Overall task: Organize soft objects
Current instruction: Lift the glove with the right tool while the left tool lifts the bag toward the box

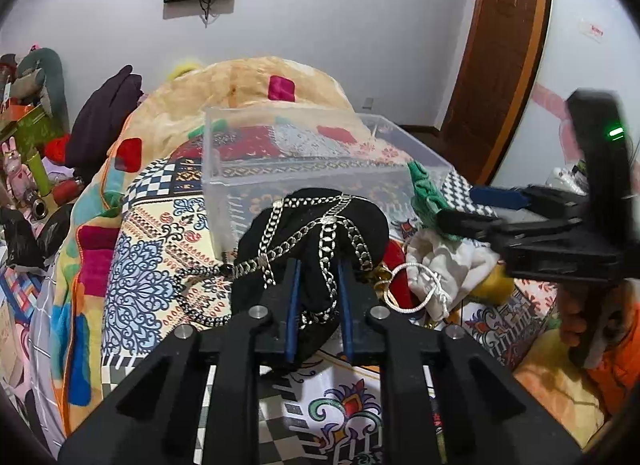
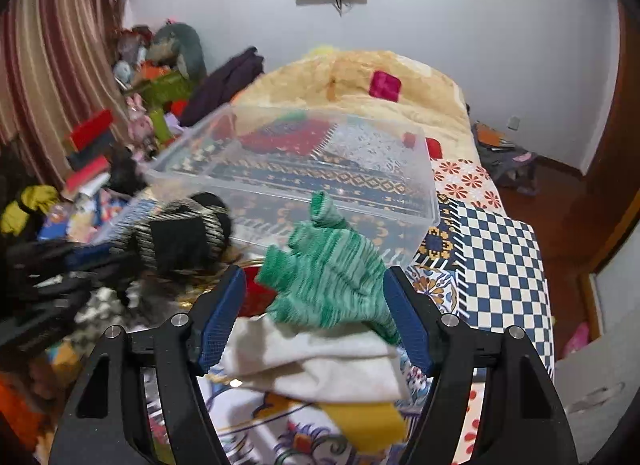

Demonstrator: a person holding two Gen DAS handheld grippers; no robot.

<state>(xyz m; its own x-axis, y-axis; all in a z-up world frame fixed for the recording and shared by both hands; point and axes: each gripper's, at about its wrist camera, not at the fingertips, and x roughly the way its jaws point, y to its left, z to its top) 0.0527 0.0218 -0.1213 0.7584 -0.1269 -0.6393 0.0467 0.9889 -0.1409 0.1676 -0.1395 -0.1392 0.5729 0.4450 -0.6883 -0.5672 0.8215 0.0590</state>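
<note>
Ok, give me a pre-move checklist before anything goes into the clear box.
1. Left gripper clamped on the black chained item: ok, its fingers pinch the cloth.
2. Right gripper gripping the green knit piece: not ok, the jaws stand wide and the pads do not press on it.
3. Clear plastic box free to receive items: ok, nothing seen inside.
4. Chain trailing loose from the black item onto the bedspread: not ok, it may drag.
5. White drawstring pouch free of the green piece: cannot tell, they overlap.
</note>
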